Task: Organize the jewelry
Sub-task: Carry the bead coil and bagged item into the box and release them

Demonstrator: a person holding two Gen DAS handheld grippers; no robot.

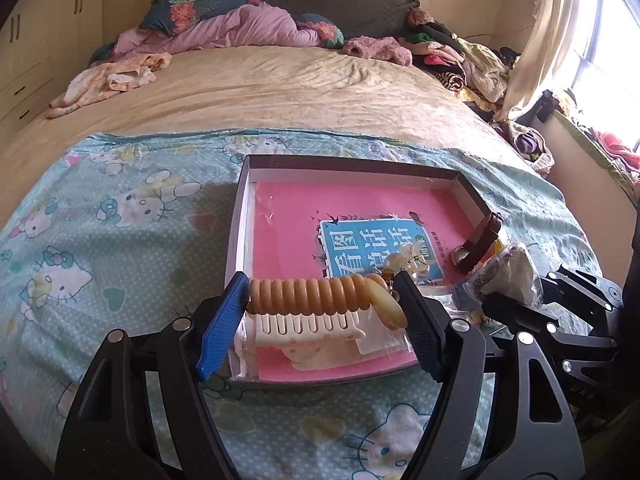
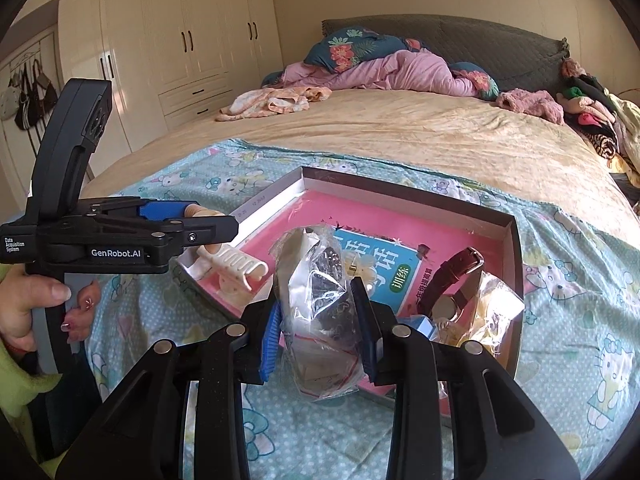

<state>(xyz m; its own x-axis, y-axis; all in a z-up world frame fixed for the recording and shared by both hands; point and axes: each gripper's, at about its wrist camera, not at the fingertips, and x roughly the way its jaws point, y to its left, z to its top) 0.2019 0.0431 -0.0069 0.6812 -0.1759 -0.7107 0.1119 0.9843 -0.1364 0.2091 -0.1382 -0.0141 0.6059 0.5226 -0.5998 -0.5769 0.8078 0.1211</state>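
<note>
My left gripper (image 1: 320, 279) is shut on an amber coiled hair tie (image 1: 304, 296), held endwise between the blue pads just above the near end of a shallow box (image 1: 352, 168). In the box lie a pink book (image 1: 372, 240), a white hair claw (image 1: 308, 328), a clear flower clip (image 1: 408, 260) and a brown-strapped watch (image 1: 480, 240). My right gripper (image 2: 316, 292) is shut on a clear plastic bag (image 2: 320, 320) of dark jewelry, over the box's near edge (image 2: 516, 248). Beside it are the watch (image 2: 452, 276) and hair claw (image 2: 236, 264). A hand holds the left gripper (image 2: 200, 216) at the left.
The box rests on a light blue cartoon-cat cloth (image 1: 120, 240) spread over a beige bed (image 1: 280, 88). Heaped bedding and clothes (image 1: 460, 60) lie along the headboard and the window side. A white wardrobe (image 2: 180, 40) stands beyond the bed on the left. A crumpled yellow bag (image 2: 496, 312) lies in the box corner.
</note>
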